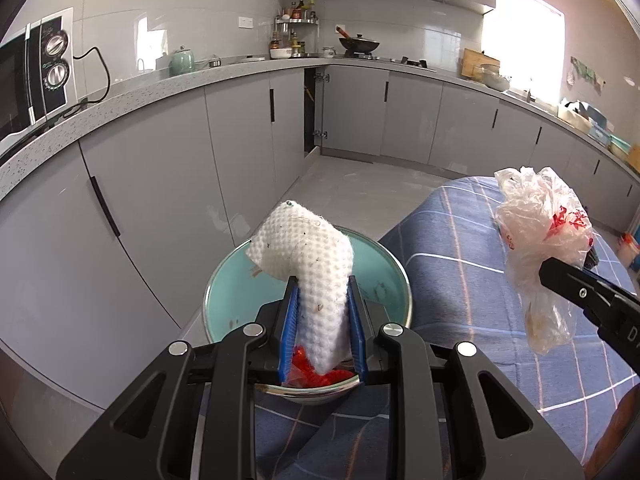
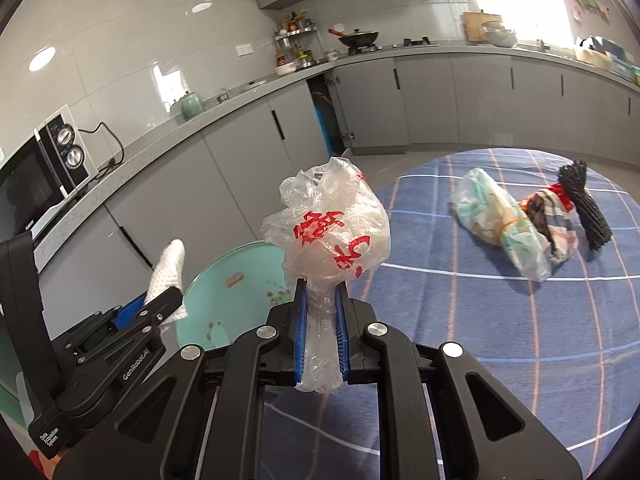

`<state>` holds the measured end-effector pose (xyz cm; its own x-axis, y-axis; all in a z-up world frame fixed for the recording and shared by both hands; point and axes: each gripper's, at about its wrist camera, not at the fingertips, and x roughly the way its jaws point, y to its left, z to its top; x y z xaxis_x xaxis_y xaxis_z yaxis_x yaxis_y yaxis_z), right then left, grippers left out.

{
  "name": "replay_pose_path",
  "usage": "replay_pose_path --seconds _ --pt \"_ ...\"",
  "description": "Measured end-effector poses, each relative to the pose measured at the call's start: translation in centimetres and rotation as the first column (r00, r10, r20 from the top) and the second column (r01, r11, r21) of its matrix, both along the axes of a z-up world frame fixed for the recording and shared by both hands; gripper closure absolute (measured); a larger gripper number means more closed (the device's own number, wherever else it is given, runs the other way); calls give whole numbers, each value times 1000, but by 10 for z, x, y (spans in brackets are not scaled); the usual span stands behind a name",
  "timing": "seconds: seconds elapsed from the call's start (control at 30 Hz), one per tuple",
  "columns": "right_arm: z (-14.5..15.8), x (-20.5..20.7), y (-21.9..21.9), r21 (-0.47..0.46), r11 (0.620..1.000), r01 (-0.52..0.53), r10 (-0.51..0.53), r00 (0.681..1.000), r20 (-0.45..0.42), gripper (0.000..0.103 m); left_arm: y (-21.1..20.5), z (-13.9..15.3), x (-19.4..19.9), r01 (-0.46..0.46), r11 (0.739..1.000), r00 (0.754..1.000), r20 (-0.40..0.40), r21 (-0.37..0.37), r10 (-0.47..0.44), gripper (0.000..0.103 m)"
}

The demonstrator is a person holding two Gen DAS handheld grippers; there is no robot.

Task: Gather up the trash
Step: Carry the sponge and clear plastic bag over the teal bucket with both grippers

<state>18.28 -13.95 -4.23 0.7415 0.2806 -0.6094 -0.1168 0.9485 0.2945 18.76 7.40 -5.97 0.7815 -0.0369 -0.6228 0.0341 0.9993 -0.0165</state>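
- Left wrist view: the left claw (image 1: 323,328) is clamped on a white textured cloth (image 1: 308,264), whose long axis rises from between the blue pads toward the upper centre of the frame, then bends left. Directly behind and under it sits the teal bowl (image 1: 224,304), with red scraps (image 1: 316,376) at its near rim, so the cloth already hangs over the bowl.
- Right wrist view: the right claw (image 2: 321,332) is pinched on the neck of a crumpled clear plastic bag with red print (image 2: 332,236), standing upright above the pads. The bowl lies to the lower left of this claw, just beside it, so the left claw is the nearer one.
- My reading: if the bowl is the collecting spot, the bag must travel left.
- Farther right on the blue plaid cloth (image 2: 480,320) covering the worktop lie a wrapped bundle (image 2: 500,228) and a black coiled cord (image 2: 584,204), well apart from both claws.
- Room: grey kitchen cabinets (image 1: 240,136), a microwave (image 1: 36,80) at upper left, a wok (image 1: 359,43) on the stove.
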Motion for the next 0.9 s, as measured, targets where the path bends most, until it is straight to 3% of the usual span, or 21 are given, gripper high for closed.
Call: replay_pose_path --seconds 0.33,0.9 --pt "-2 9 37 -6 998 -66 66 998 -18 89 18 -4 1 -41 999 999 -9 -15 41 79" --pt "-6 23 57 6 994 -112 112 993 -43 89 28 -11 8 -53 998 998 -28 -28 52 79"
